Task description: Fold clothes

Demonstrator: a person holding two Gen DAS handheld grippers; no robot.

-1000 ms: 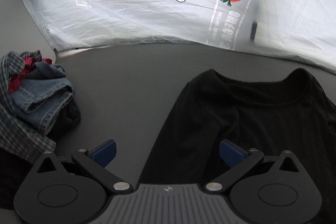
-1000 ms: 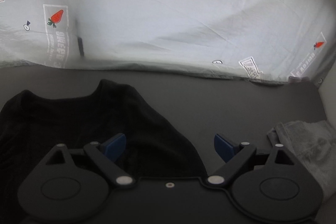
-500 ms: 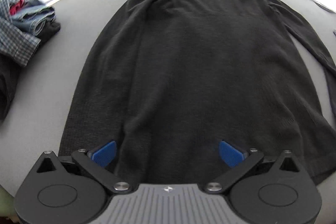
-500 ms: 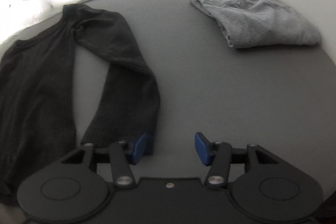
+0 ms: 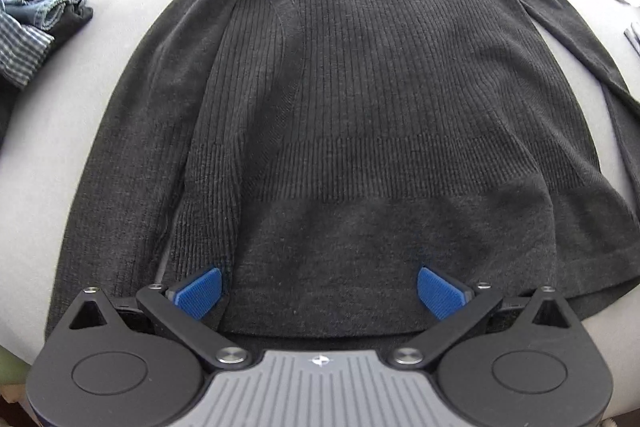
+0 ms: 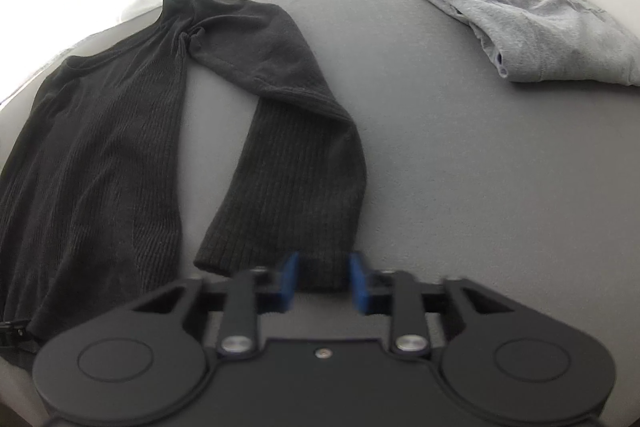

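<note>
1. A black ribbed long-sleeved top [image 5: 360, 115] is lying flat, front down or up I cannot tell, on a grey table [image 6: 460, 147]. In the left wrist view its neckline is pointing toward twelve o'clock and its hem is running across at six o'clock, so the body's long axis is running straight away from the left gripper [image 5: 320, 293].

2. The left gripper is hovering over the hem with its blue pads [image 5: 199, 293] spread wide and released; the hem cloth is lying between and below them, and nothing is being pinched.

3. In the right wrist view, the top's right sleeve [image 6: 296, 147] is bending away from the body: it is leaving the shoulder at about eleven o'clock, curving outward, then running down to its cuff at six o'clock.

4. The right gripper [image 6: 323, 283] has just been closing, and the sleeve cuff is sitting between its blue pads. Its jaws are standing narrow and look to be clenching the cuff; the picture is slightly blurred there.

5. The relation that matters: the sleeve's long axis is running from the right gripper toward eleven o'clock, and the body is lying at about nine to ten o'clock. The right hand is the nearer one, so carrying the cuff across toward the body looks like the coming fold.

6. A grey folded garment [image 6: 540, 31] is lying well apart at one o'clock.
</note>
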